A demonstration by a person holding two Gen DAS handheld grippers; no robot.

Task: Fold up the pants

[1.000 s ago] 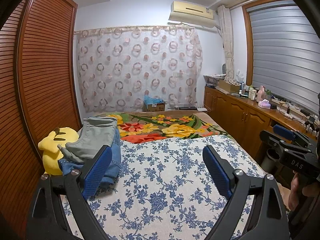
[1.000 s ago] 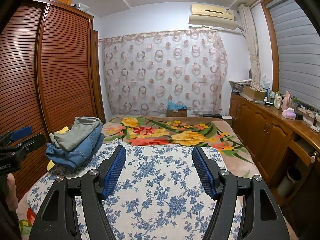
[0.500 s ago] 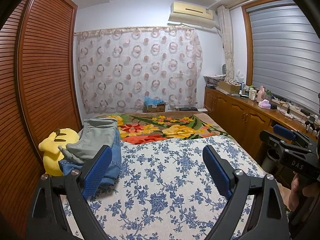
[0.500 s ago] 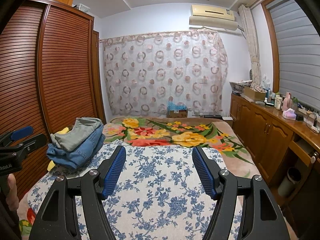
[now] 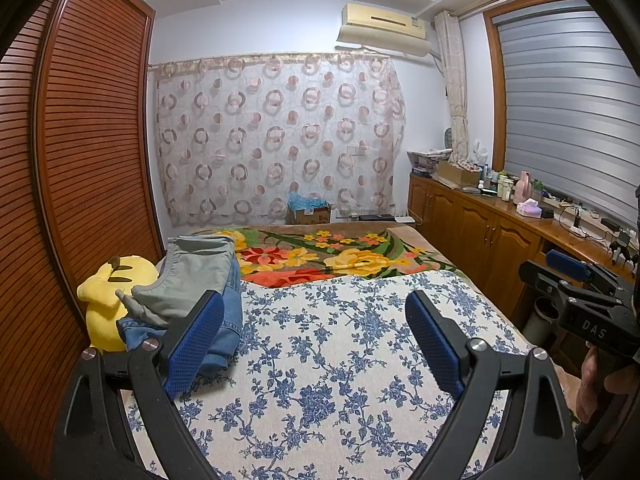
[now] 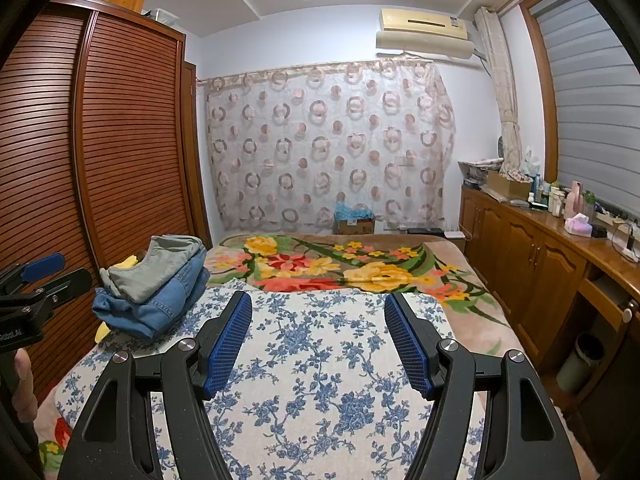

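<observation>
Left gripper (image 5: 314,338) and right gripper (image 6: 318,338) both spread wide, empty, ribbed blue pads, folded denim and grey pants (image 6: 154,284) stacked at bed's left edge, soft floral-print cover (image 6: 320,372) flat, bare between jaws

The right gripper (image 6: 318,338) hangs over a bed's blue-flowered cover (image 6: 320,392), jaws wide apart with nothing between them. At the bed's left edge, grey pants (image 6: 160,266) lie folded on folded jeans (image 6: 160,306). The left gripper (image 6: 40,276) shows at far left.
</observation>
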